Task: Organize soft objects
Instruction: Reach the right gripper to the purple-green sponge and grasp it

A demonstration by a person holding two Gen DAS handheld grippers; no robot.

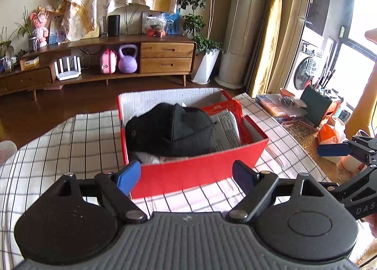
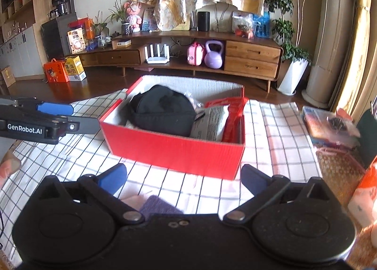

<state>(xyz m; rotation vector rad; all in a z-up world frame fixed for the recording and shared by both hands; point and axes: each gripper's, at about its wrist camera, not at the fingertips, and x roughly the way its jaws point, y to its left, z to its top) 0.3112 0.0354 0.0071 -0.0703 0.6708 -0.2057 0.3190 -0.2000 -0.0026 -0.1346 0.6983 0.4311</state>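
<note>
Now — black cap in red box, ahead | left tongs, right tongs spread — empty

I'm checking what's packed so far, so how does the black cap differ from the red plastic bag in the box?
The black cap is dark, matte fabric; the red plastic bag is bright, glossy and crinkled. The cap fills the left part of the red box as a rounded mound; the bag stands thin and upright against the right wall. The cap is bulkier than the bag. Both sit inside the box, untouched by either open gripper.
</note>
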